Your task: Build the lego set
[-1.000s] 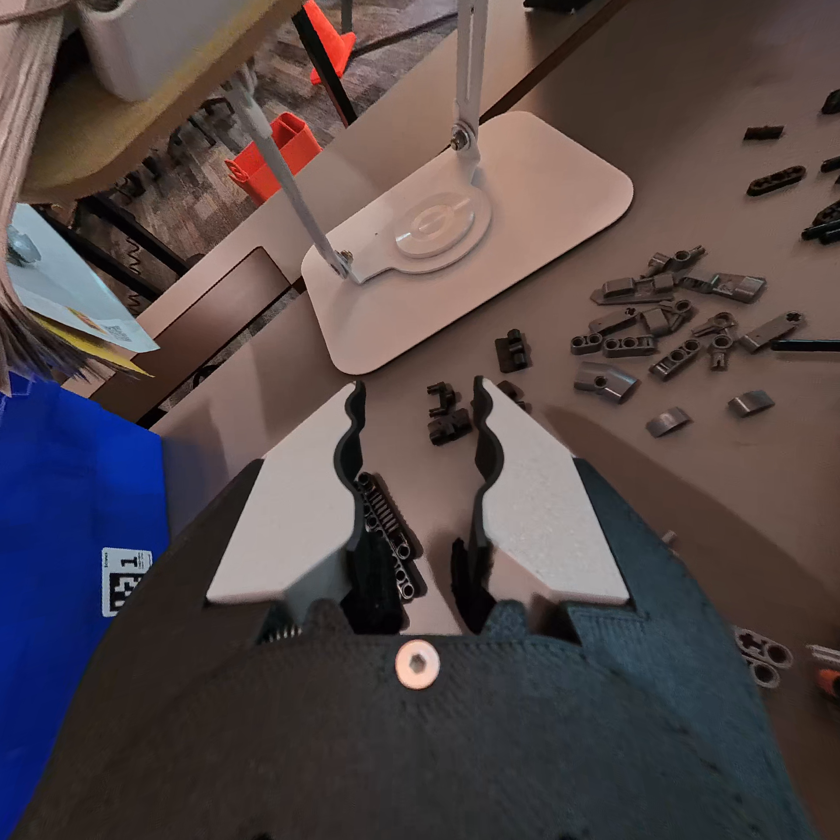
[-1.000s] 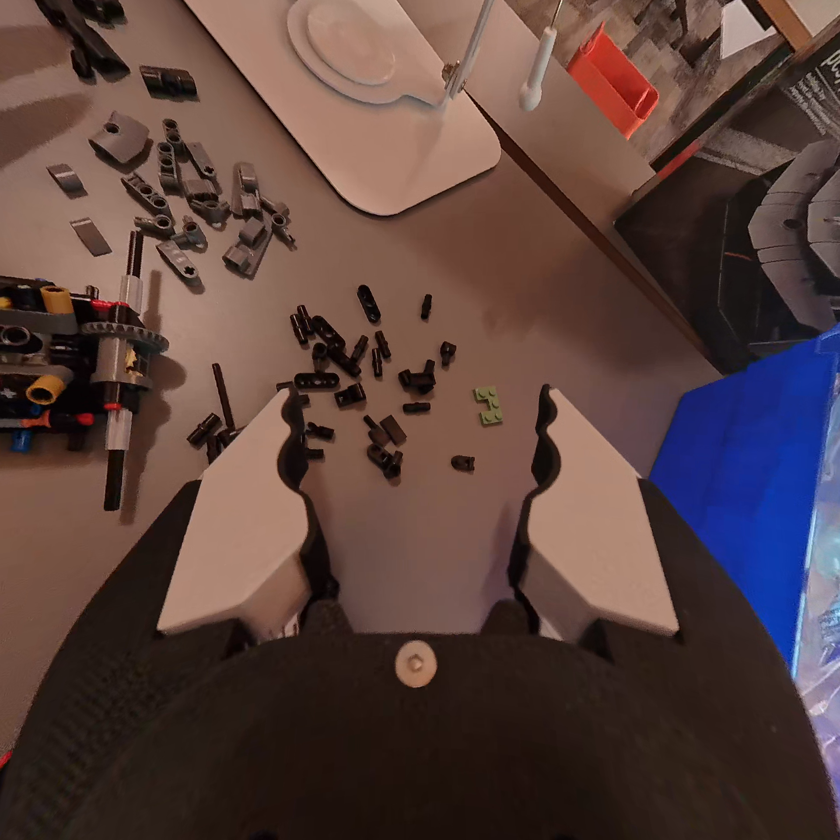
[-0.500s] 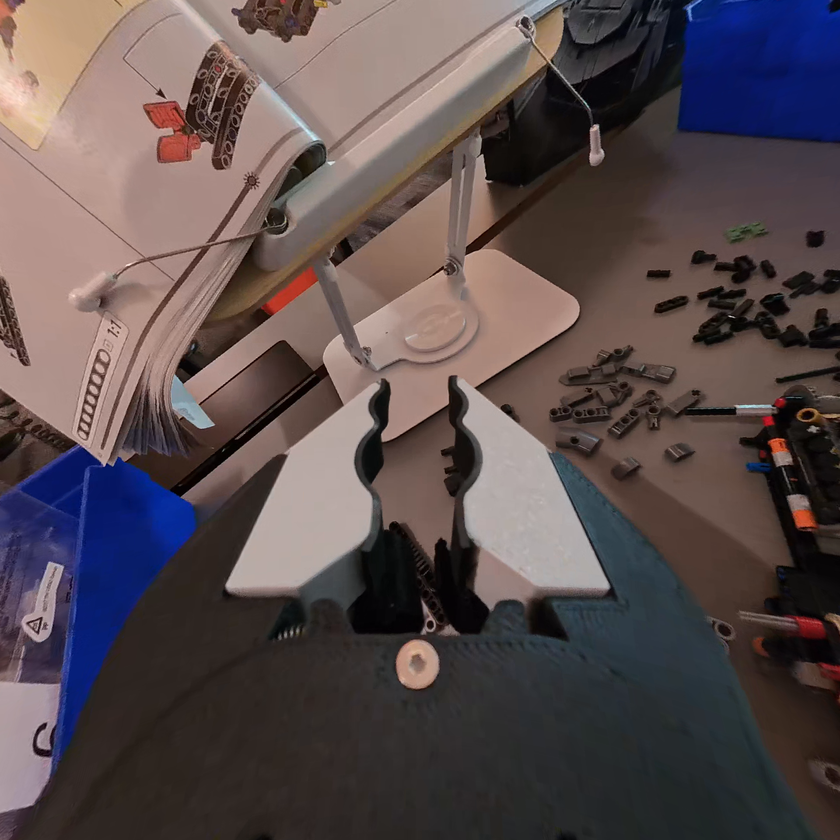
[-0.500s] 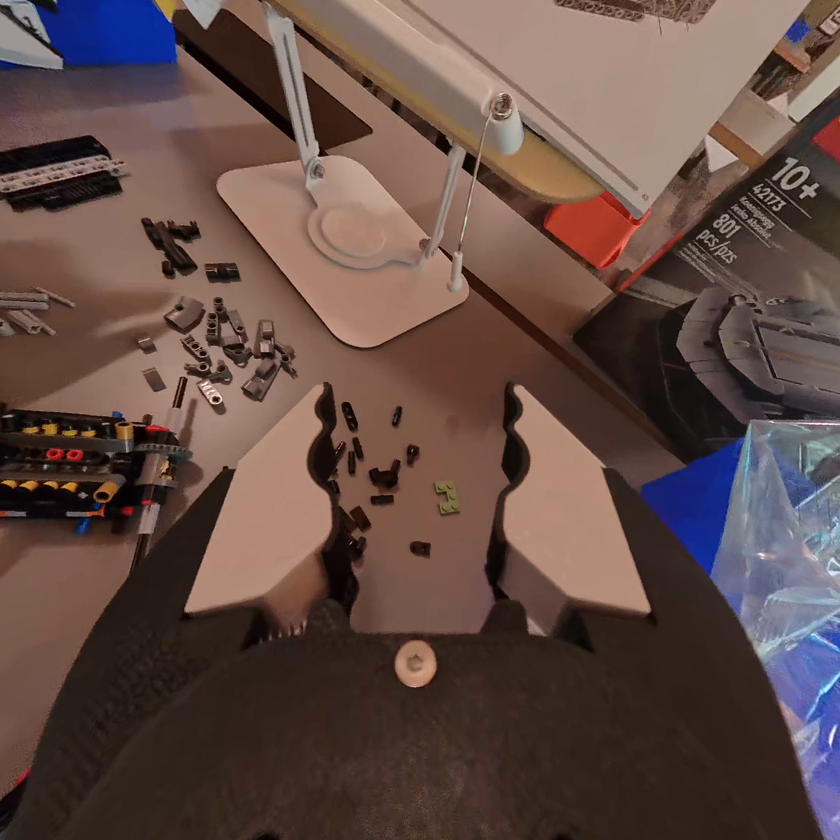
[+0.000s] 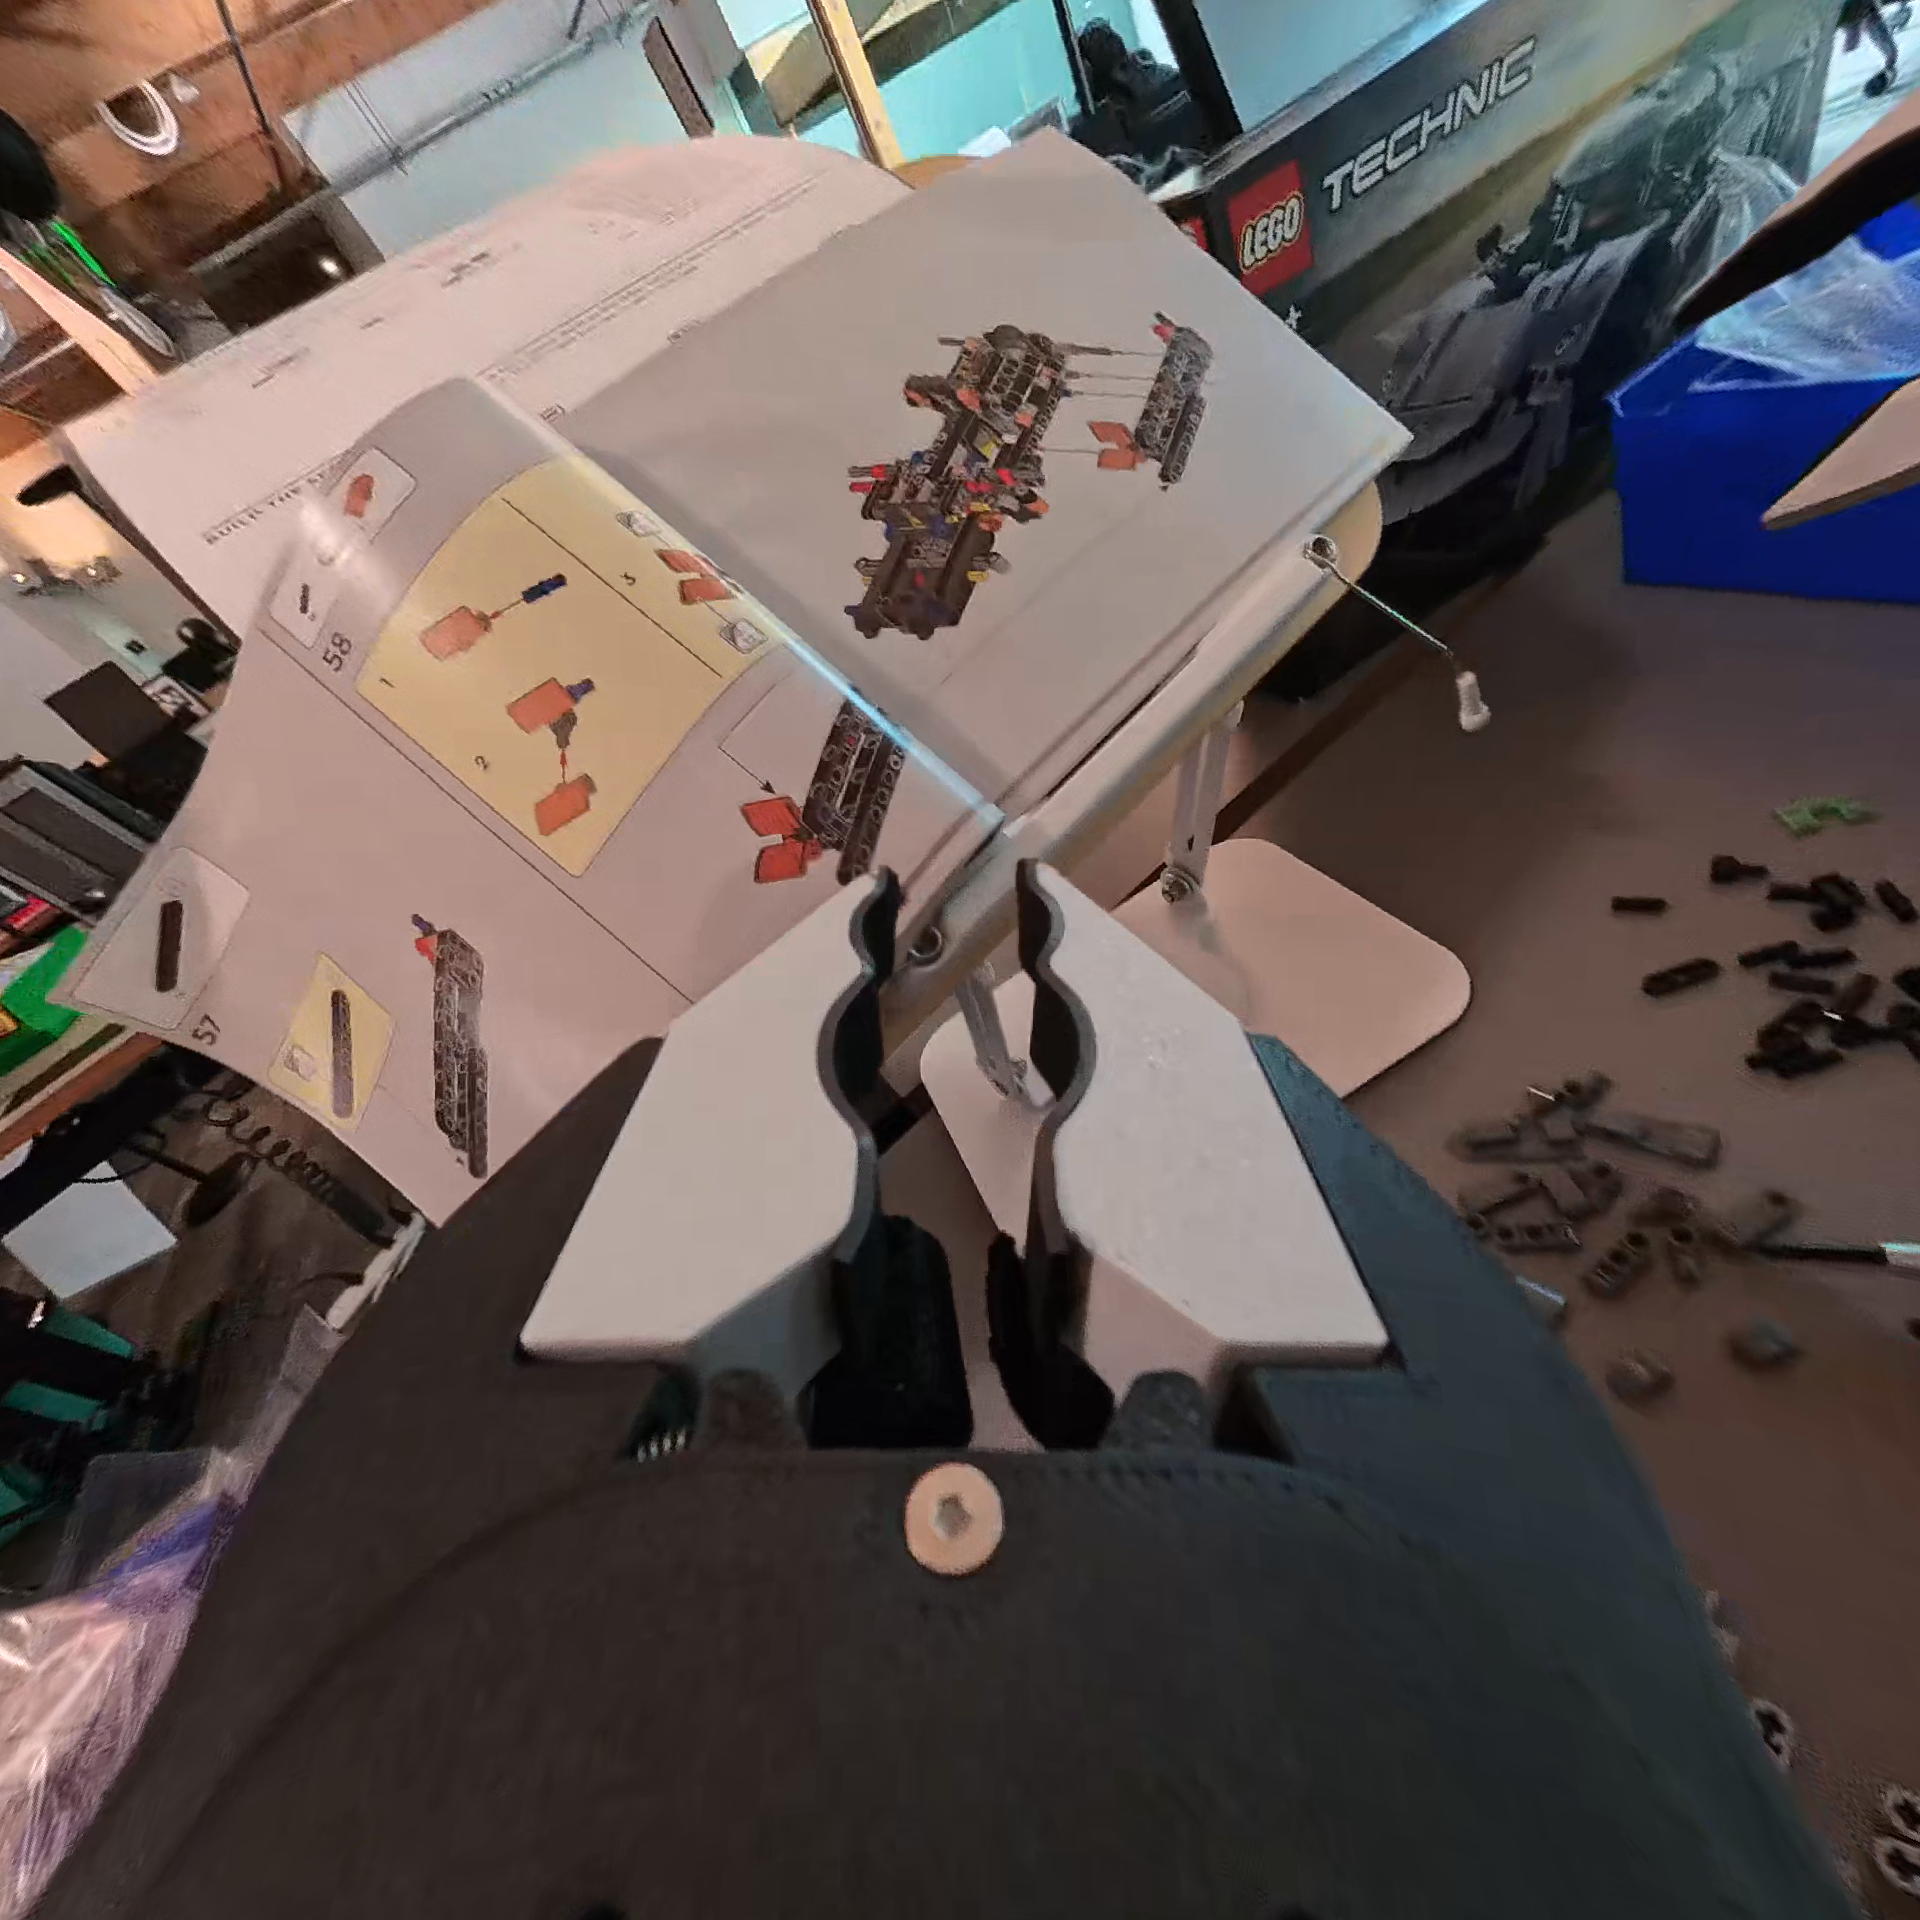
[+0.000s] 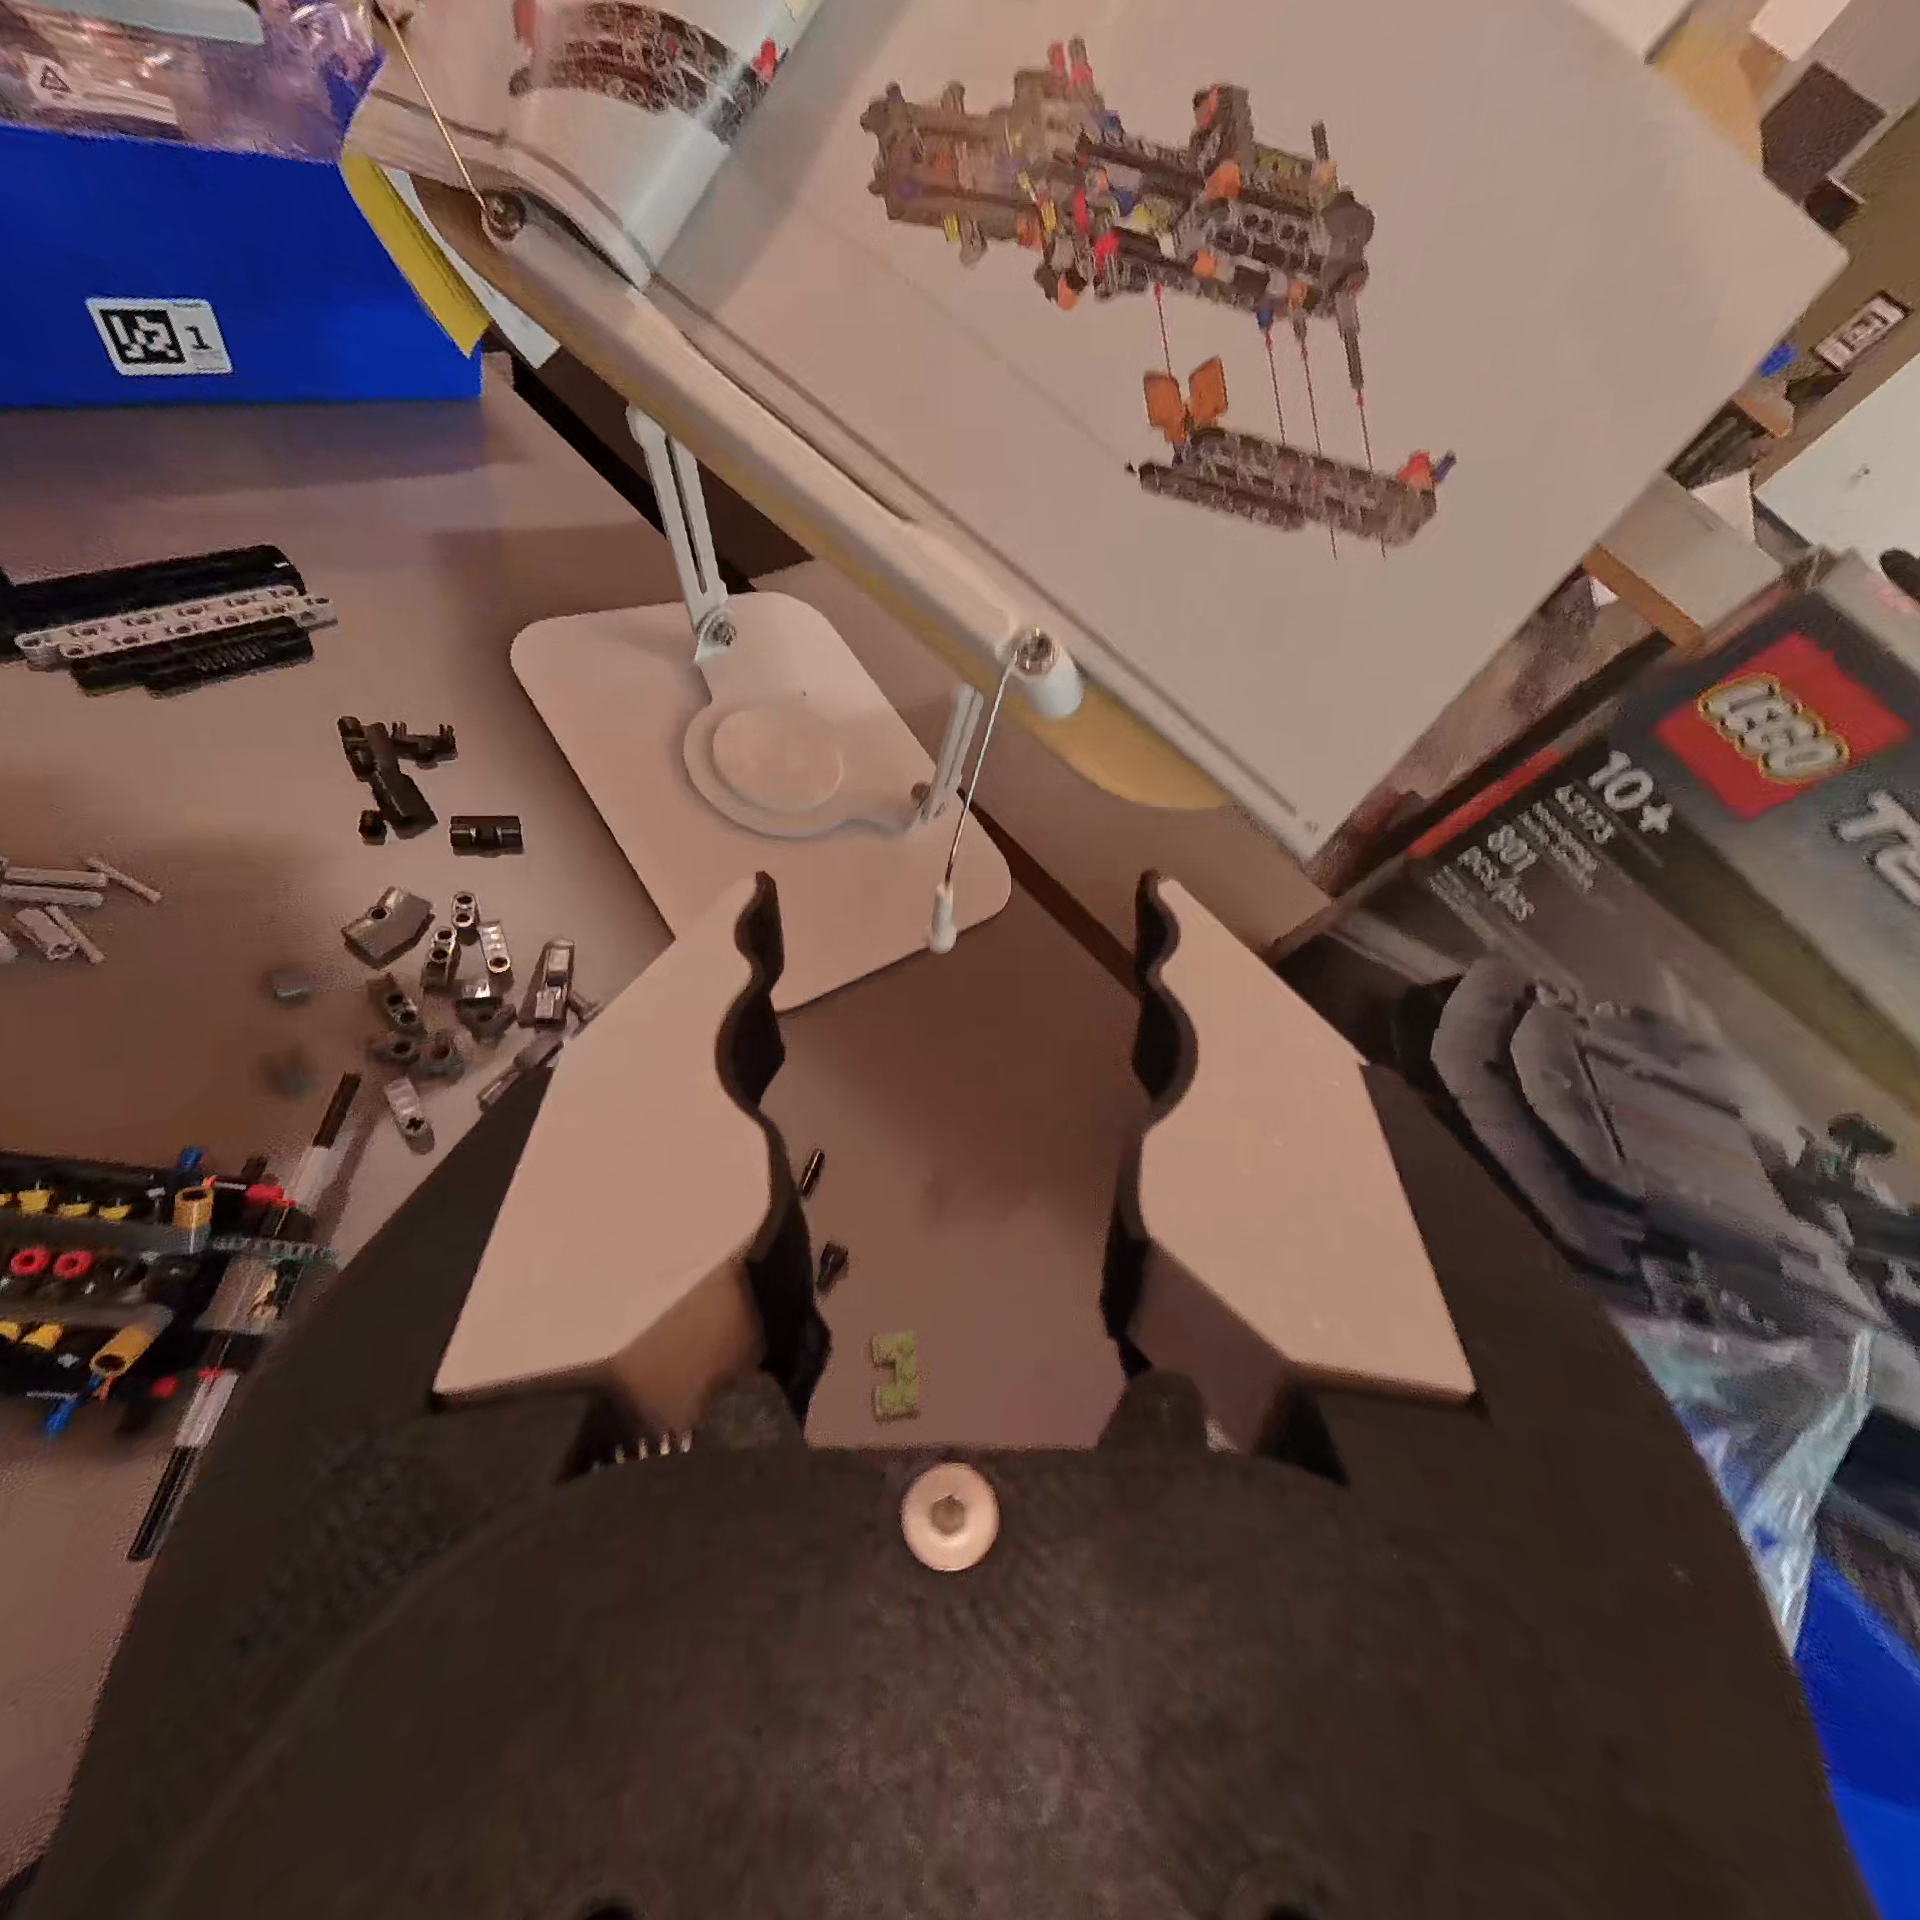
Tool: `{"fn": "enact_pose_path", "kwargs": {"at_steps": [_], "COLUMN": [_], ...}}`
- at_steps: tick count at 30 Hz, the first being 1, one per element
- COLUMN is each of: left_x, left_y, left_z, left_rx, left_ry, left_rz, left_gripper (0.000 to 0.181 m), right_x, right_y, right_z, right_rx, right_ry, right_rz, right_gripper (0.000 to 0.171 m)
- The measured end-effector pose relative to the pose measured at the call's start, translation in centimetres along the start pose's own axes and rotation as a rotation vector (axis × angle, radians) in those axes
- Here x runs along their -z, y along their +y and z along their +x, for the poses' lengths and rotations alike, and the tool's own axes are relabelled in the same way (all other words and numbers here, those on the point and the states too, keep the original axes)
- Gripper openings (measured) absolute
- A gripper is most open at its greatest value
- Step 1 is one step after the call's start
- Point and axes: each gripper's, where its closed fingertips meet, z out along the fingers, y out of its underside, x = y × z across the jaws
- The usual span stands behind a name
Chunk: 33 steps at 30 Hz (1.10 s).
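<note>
A: Left wrist view first; what does it alone show?

B: To the left of the left gripper (image 5: 951, 904), cluttered shelving and desks of the room, blurred; ahead, both open pages of the instruction booklet (image 5: 644, 582) on its white stand (image 5: 1340, 966); the left gripper's fingers are narrowly parted with nothing visible between the tips; something dark sits deep at their roots, and I cannot tell if it is a held piece.

A: And the right wrist view alone?

B: Left of the right gripper (image 6: 954, 904), a partly built assembly (image 6: 114, 1268) with yellow and red pins lies on the table (image 6: 260, 488); beyond it, long black and grey beams (image 6: 166, 618); grey loose parts (image 6: 457, 987) lie just left of its left finger; a small green plate (image 6: 896, 1374) lies on the table between the finger roots; the right gripper is spread wide, released, holding nothing.

A: Surface and room?

B: Brownish-grey tabletop; black loose pieces (image 5: 1808, 977) scattered right of the left gripper.

A: Containers?

B: A blue bin (image 6: 208, 270) far left with clear bags (image 6: 156, 62) in it; the product box (image 6: 1662, 935) at right, contents not visible.
</note>
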Motion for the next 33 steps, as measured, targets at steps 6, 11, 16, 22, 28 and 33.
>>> {"fn": "enact_pose_path", "kwargs": {"at_steps": [6,11,16,22,28,33], "left_x": [1.4,5.3,10.3,12.2,9.5,10.3], "left_y": [2.2,7.3,11.9,17.5,20.9,22.0], "left_z": [1.4,4.0,3.9,3.8,5.0,5.9], "left_rx": [0.016,0.048,0.034,0.203,0.212,0.277], "left_ry": [0.08,0.236,0.249,0.219,0.239,0.327], "left_rz": [-0.05,-0.213,-0.355,-0.482,-0.581,-0.677], "left_gripper": [0.016,0.009,0.0,0.035,0.059,0.064], "right_x": [-1.7,-1.7,-0.8,-0.2,0.0,0.4], "right_y": [-2.1,-0.6,0.9,2.1,2.1,2.2], "right_z": [-3.7,-9.9,-14.5,-17.7,-19.5,-20.0], "right_rx": [0.043,0.024,0.003,-0.006,-0.037,-0.044], "right_ry": [-0.138,-0.333,-0.462,-0.503,-0.518,-0.531], "right_rz": [0.017,-0.019,-0.046,-0.102,-0.099,-0.098], "right_gripper": [0.048,0.025,0.0,0.0,0.0,0.0]}}
